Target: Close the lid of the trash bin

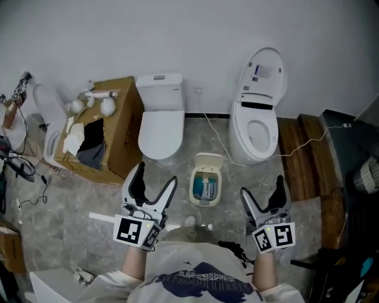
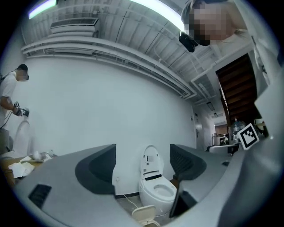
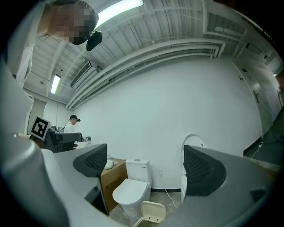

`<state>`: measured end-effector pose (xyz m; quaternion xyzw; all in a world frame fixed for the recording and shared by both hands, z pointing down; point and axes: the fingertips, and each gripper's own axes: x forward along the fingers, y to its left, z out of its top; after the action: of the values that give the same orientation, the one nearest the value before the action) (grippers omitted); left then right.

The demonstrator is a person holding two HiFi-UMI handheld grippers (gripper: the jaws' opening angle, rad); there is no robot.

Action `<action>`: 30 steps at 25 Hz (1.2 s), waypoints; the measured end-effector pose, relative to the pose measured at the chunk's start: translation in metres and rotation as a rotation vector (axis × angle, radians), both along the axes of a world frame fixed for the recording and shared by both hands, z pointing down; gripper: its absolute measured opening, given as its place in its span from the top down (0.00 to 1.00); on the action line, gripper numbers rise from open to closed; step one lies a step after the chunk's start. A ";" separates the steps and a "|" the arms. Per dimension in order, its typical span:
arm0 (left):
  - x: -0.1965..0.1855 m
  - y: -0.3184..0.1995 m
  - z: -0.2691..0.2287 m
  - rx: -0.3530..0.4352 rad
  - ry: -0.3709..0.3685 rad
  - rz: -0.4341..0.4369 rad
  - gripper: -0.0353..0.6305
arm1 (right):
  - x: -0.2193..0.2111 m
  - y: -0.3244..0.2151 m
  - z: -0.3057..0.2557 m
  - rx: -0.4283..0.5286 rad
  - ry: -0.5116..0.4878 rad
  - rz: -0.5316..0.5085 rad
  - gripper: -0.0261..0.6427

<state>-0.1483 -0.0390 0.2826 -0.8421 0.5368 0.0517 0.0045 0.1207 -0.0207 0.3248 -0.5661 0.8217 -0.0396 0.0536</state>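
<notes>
Between closed toilet (image 1: 161, 131) and open toilet (image 1: 256, 127), the trash bin (image 1: 206, 202) is seen lid-up; left gripper (image 1: 157, 173) and right gripper (image 1: 262, 186) are held wide, empty.

A test space or lab dressed as a mock bathroom, not a home. Two toilets, one closed (image 1: 160, 127) and one with its lid up (image 1: 256, 118), stand side by side against a bare white wall (image 1: 195, 35) on a grey stone-look floor (image 1: 77, 195). A small trash bin (image 1: 206, 183) and a cardboard box (image 1: 121, 133) sit near them. Overhead run exposed ceiling pipes (image 3: 168, 53) and a strip light (image 3: 117, 9), and a second person (image 3: 71, 123) works far off.
</notes>
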 end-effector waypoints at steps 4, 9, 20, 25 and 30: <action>0.003 -0.071 0.007 -0.003 -0.014 0.047 0.39 | -0.014 -0.053 0.008 -0.006 0.028 -0.010 0.17; 0.021 -0.139 0.036 -0.024 -0.022 0.087 0.39 | -0.021 -0.104 0.048 -0.078 0.266 -0.095 0.17; 0.057 -0.215 0.070 -0.067 -0.066 0.026 0.39 | -0.062 -0.205 0.274 -0.466 0.887 -0.755 0.17; 0.047 -0.225 0.092 -0.096 -0.093 -0.040 0.39 | -0.089 -0.224 0.393 -0.644 1.021 -0.961 0.17; 0.027 -0.234 0.113 -0.104 -0.090 -0.121 0.39 | -0.108 -0.245 0.471 -0.738 1.067 -1.023 0.17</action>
<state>-0.1216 -0.2729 0.3960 -0.8087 0.5880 -0.0143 -0.0119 0.0123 -0.2658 0.7961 -0.0459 0.8272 -0.0522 -0.5576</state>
